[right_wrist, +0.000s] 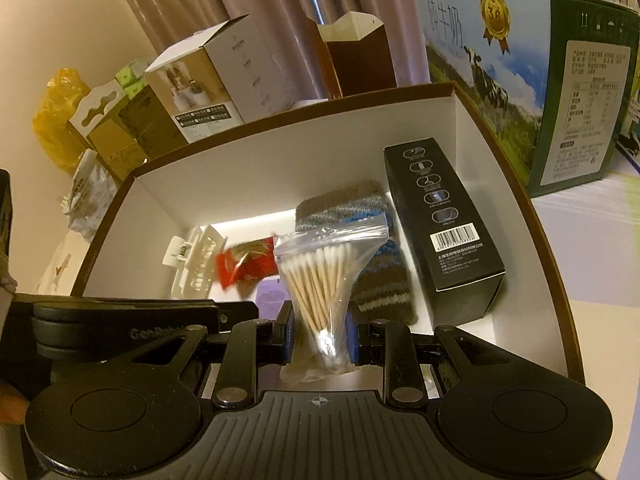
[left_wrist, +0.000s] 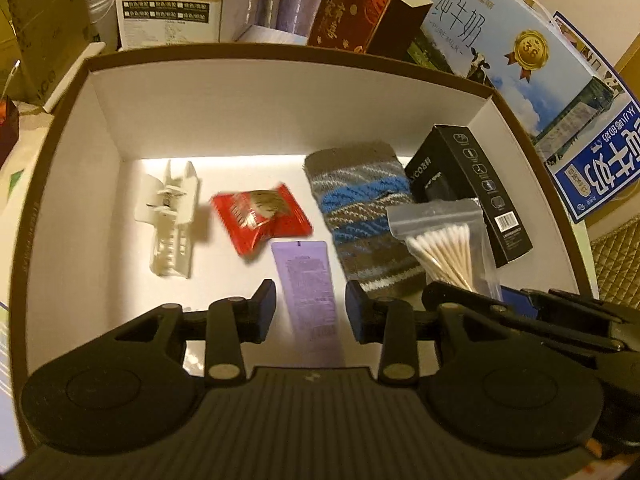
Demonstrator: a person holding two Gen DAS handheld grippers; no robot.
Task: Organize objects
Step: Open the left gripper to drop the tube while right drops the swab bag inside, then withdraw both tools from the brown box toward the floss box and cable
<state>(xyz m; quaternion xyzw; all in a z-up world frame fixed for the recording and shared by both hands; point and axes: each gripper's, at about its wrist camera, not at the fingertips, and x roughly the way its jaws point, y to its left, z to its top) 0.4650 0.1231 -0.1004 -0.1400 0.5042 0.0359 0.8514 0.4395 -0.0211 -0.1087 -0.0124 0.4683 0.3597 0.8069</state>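
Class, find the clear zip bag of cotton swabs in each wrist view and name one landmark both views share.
Left wrist: clear zip bag of cotton swabs, right of centre, overlapping the striped sock.
Right wrist: centre, between the right gripper fingers.
Shared landmark: black rectangular carton.

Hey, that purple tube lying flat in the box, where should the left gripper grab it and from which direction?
Grip the purple tube across its narrow width near the middle, coming straight down from above. It lies flat on the box floor, its long axis running between the open jaws of the left gripper, so they probably already line up.
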